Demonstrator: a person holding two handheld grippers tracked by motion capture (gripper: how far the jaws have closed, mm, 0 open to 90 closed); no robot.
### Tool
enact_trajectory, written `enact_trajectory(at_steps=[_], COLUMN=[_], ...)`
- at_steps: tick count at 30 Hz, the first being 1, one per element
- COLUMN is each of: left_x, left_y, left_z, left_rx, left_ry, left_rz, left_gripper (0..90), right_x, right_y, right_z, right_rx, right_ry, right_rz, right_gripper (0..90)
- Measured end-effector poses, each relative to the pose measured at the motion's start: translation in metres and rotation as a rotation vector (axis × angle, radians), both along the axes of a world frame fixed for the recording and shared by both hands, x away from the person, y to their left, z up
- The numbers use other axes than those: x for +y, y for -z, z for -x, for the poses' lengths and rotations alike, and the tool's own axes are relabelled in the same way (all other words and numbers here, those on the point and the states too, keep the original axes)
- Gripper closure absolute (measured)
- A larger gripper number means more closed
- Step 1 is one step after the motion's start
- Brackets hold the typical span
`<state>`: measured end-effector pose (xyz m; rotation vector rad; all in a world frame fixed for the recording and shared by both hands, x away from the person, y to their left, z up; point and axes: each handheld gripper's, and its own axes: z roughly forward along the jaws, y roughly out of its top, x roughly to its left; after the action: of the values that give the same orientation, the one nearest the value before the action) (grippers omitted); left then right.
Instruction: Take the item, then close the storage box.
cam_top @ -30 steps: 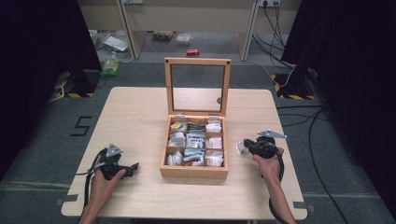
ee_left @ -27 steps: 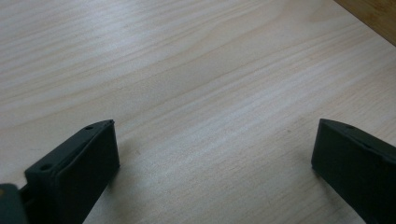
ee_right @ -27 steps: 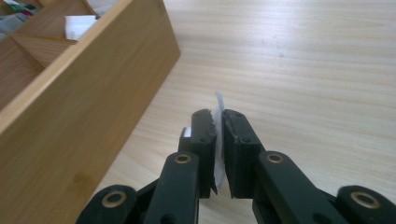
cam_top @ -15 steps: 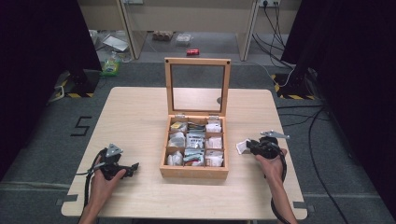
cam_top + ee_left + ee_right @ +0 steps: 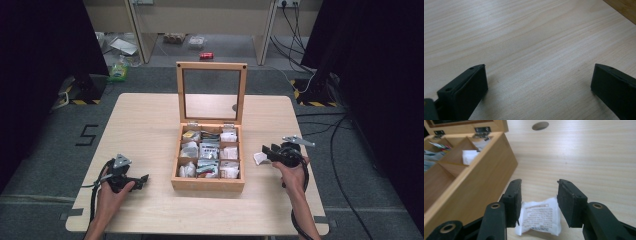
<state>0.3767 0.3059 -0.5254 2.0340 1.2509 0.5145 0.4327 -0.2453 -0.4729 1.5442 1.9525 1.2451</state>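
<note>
Between the right claw's [image 5: 539, 202] parted jaws, the white packet [image 5: 539, 217] lies on the table [image 5: 586, 157].

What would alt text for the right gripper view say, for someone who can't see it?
A white printed packet lies on a pale wooden table between the right gripper's two black fingers, which stand open around it. To the left stands an open wooden box with compartments holding more packets.

Open wooden box [image 5: 207, 182] stands at tabletop [image 5: 145, 120] centre, lid upright. Right gripper [image 5: 267, 152] near right edge, white packet [image 5: 259, 158] at its jaws. Left gripper [image 5: 140, 179] rests near front-left corner.
</note>
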Motion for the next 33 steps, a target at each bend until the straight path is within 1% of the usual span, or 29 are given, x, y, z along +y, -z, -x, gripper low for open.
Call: enact_trajectory(at_steps=[1,6,7,9,10,12,15,22,33], left_x=[0.000,0.000,0.000,0.000,0.000,0.000,0.000,0.000,0.000], left_y=[0.000,0.000,0.000,0.000,0.000,0.000,0.000,0.000,0.000], left_z=[0.000,0.000,0.000,0.000,0.000,0.000,0.000,0.001,0.001], left_rx=[0.000,-0.001,-0.001,-0.001,-0.001,0.000,-0.001,-0.001,0.000], left_ry=[0.000,0.000,-0.001,-0.001,-0.001,-0.001,-0.001,-0.002,0.000], left_rz=[0.000,0.000,0.000,0.000,0.000,0.000,0.000,-0.001,-0.001], left_gripper=[0.0,0.1,0.1,0.1,0.1,0.0,0.0,0.1,0.0], right_x=[0.002,0.005,0.007,0.008,0.011,0.013,0.015,0.021,0.033], right_y=[-0.003,-0.008,-0.011,-0.012,-0.014,-0.017,-0.018,-0.018,-0.025], right_z=[-0.001,-0.003,-0.004,-0.005,-0.006,-0.006,-0.006,-0.007,-0.012], right_rx=[-0.004,-0.014,-0.018,-0.017,-0.024,-0.029,-0.030,-0.027,-0.053], right_ry=[-0.007,-0.018,-0.030,-0.038,-0.046,-0.058,-0.064,-0.074,-0.108], right_rz=[-0.013,-0.020,-0.027,-0.026,-0.021,-0.021,-0.016,-0.012,-0.006], right_gripper=[52.0,49.1,47.3,46.5,44.3,43.3,41.5,40.2,37.7])
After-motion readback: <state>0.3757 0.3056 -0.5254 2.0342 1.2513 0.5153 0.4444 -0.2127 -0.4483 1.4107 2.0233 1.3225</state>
